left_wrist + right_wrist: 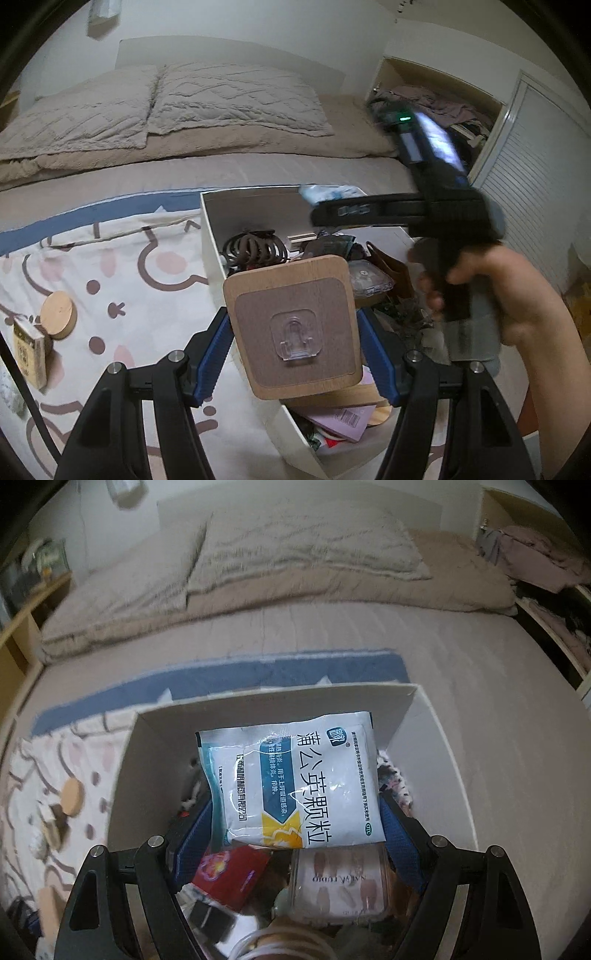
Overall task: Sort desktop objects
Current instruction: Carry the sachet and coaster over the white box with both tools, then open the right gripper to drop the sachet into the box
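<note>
A wooden block (291, 328) with a clear hook is clamped in the left tongs (295, 354); a medicine sachet (291, 779) is clamped in the right tongs (295, 834), above the white box (122, 775).

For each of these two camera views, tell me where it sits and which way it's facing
Left wrist: sits on the left gripper, looking down past the wooden block it holds into the white box; the right gripper and a hand show too.
Right wrist: sits on the right gripper, looking down at its medicine sachet above the box; only its fingers show.
Shared: box, sachet, bed, round wooden disc.
</note>
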`<action>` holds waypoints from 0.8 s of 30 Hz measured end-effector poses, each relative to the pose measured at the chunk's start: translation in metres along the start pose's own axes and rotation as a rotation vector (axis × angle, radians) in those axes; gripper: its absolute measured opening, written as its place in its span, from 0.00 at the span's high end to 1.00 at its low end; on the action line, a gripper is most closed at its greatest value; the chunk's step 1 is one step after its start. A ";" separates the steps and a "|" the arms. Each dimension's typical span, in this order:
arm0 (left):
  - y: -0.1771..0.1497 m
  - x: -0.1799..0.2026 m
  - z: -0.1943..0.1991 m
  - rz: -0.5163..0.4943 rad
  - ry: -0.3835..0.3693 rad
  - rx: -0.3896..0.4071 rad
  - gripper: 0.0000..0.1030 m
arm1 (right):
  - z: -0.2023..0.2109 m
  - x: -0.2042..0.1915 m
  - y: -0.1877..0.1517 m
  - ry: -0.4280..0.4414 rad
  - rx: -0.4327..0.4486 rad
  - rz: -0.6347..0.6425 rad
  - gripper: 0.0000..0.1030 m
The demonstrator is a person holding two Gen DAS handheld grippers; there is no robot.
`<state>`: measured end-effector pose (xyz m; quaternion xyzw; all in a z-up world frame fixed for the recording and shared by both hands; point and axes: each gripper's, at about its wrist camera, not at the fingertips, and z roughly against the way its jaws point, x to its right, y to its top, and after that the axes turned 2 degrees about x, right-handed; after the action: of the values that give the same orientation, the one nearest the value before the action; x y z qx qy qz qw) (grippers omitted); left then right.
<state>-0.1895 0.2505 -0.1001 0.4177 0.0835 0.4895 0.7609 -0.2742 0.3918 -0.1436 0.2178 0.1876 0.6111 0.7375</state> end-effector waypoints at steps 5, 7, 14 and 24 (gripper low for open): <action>0.000 -0.003 -0.007 -0.009 -0.016 -0.012 0.36 | -0.022 -0.003 0.003 -0.029 -0.051 -0.004 0.18; 0.001 -0.005 -0.009 -0.009 -0.022 -0.014 0.36 | -0.029 -0.002 0.005 -0.041 -0.063 -0.005 0.18; 0.006 -0.005 -0.016 -0.007 -0.041 -0.015 0.36 | -0.044 0.003 0.009 -0.046 -0.083 -0.020 0.11; 0.013 0.007 -0.027 -0.006 -0.045 -0.013 0.36 | -0.029 0.021 0.009 0.036 -0.028 -0.091 0.04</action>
<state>-0.2091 0.2733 -0.1056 0.4236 0.0644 0.4783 0.7666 -0.2933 0.4163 -0.1634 0.1879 0.2021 0.5833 0.7640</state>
